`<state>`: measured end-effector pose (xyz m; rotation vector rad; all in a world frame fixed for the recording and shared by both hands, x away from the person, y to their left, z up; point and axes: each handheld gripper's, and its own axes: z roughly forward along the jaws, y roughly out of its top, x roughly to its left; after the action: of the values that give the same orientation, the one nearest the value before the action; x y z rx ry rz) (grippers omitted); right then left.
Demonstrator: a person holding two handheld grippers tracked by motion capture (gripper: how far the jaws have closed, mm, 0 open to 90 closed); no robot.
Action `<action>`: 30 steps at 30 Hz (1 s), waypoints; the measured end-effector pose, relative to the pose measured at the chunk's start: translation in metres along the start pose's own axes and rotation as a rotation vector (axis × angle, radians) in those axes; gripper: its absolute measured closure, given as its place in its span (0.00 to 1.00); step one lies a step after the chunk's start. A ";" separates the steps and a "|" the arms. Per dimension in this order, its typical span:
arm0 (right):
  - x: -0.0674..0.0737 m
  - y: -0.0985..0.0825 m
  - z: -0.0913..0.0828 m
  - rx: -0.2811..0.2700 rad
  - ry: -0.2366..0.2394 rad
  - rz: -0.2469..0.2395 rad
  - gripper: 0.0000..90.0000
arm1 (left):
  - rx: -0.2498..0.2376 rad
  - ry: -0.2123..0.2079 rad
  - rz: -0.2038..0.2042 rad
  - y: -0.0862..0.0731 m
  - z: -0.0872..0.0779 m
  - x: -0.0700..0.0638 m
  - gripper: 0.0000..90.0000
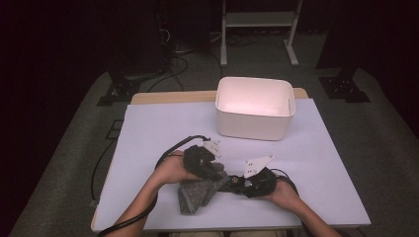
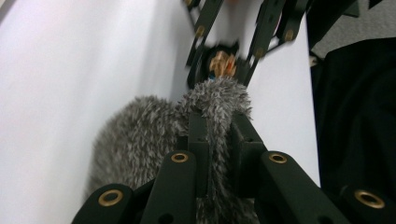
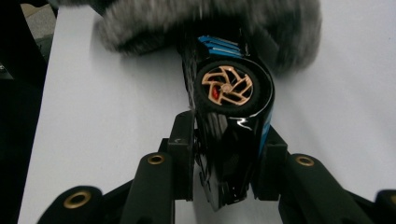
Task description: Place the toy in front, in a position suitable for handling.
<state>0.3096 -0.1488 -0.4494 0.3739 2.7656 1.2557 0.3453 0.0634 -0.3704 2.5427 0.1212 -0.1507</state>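
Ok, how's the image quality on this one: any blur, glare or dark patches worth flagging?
High view: dark surroundings, the white rectangular plastic bin brightly lit inside. Left gripper view: the fuzzy grey fabric pouch sharp, the far gripper behind it blurred. Right gripper view: the glossy black toy car with a gold wheel sharp with small glints, the grey fabric at the top smeared.

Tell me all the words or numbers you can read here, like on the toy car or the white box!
None can be read. The black toy car in the right gripper shows blue stripes and a gold wheel, but no letters. The fuzzy grey cloth in the left gripper, the white bin and the white table cover are plain.
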 end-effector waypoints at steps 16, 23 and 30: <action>0.001 0.001 0.000 0.003 -0.005 -0.002 0.72 | 0.011 -0.003 0.026 0.013 0.007 -0.002 0.90; 0.000 0.001 0.000 0.007 -0.001 -0.002 0.73 | -0.011 0.032 -0.043 -0.024 -0.019 0.001 0.90; -0.001 0.002 -0.001 0.019 0.005 -0.001 0.73 | -0.018 0.073 -0.095 -0.053 -0.040 0.000 0.89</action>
<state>0.3106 -0.1484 -0.4471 0.3715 2.7831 1.2331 0.3421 0.1292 -0.3669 2.5258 0.2710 -0.0932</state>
